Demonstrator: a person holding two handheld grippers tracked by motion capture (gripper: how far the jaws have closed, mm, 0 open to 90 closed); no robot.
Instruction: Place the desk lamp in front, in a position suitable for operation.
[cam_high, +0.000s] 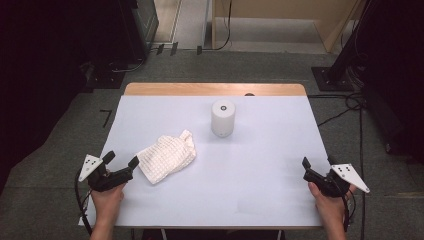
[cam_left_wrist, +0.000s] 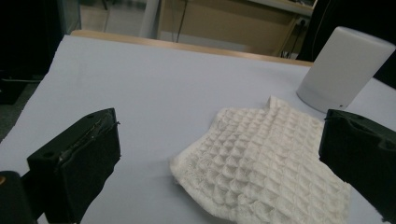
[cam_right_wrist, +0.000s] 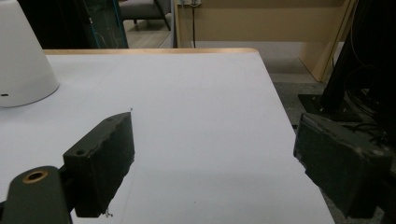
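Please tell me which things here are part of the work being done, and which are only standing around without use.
Part of the work:
- white waffle cloth, crumpled, just ahead of the left gripper, jaws open
- left gripper

Only standing about:
- white cylinder, upright further back
- right gripper, open, over bare table

The tongs gape wide over the bare table, white cylinder far left.
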